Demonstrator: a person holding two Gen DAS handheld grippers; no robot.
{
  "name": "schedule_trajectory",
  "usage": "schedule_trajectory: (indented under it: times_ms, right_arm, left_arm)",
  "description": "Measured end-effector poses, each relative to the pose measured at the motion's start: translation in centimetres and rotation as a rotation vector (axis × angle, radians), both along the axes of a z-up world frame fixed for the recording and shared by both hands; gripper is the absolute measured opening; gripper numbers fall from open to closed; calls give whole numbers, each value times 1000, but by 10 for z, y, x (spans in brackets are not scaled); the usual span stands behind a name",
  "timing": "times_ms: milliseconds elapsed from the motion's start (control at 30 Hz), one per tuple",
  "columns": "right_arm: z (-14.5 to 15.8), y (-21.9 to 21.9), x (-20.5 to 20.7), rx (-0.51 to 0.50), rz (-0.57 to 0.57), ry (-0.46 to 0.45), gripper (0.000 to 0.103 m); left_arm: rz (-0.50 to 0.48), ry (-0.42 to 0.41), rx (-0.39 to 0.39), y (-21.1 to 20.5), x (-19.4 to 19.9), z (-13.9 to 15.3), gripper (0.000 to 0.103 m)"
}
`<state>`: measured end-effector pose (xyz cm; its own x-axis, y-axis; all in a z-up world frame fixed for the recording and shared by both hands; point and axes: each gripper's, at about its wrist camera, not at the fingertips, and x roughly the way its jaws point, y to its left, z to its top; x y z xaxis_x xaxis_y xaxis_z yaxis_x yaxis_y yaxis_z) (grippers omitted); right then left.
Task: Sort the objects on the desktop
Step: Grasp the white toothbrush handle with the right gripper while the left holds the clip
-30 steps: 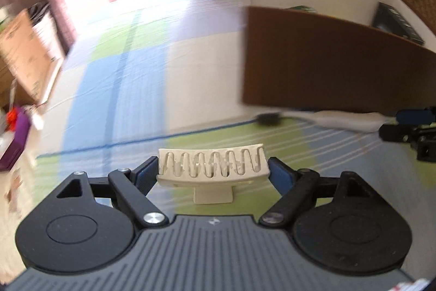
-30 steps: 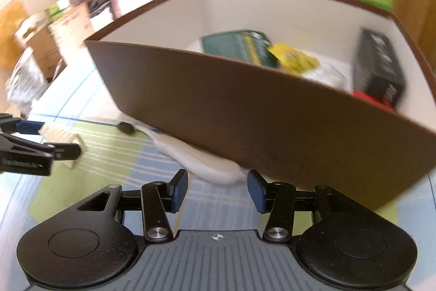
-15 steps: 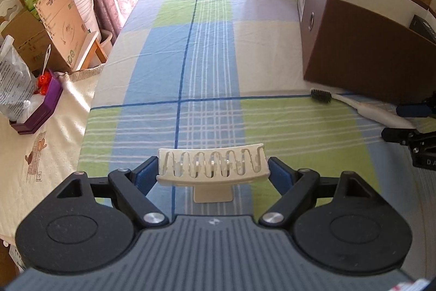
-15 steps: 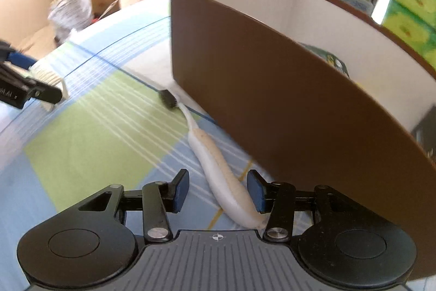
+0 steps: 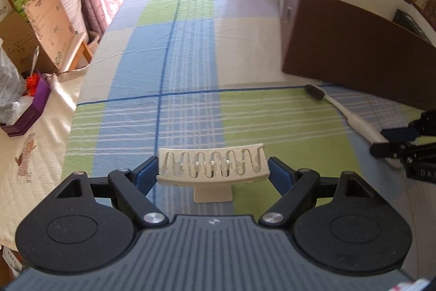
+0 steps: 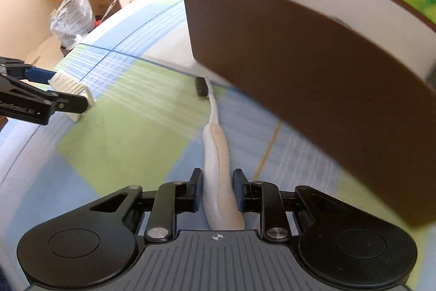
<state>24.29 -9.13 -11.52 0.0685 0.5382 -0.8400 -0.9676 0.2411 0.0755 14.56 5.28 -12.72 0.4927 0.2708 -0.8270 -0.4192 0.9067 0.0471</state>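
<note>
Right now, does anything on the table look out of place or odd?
Only the toothbrush: it lies loose on the checked tablecloth beside the brown box, outside it, handle between the right gripper's open fingers. The left gripper holds a cream hair clip. Nothing looks spilled or damaged.

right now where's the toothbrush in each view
Left wrist: toothbrush at right, bristles toward the brown box, handle running to the right claw.
Right wrist: toothbrush centre, handle between the open right claw.
Shared landmark: the brown box.
</note>
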Motion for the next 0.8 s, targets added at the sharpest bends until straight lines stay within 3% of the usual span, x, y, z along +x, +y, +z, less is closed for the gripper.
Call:
schedule_trajectory:
  times_ms: [333,500,800]
  right_arm:
    - [10,-71,-1,-64,-213,-31,21]
    - [13,-94,-7,-64,-246,-17,21]
    - [5,-81,0,-21,-264,-59,25]
  left_arm:
    - [-186,-23,-31,-52,3,-2,83]
    - [-275,-31,-37,-76,4,-3,83]
    - [-281,-34,-24,-79,8,-4,83]
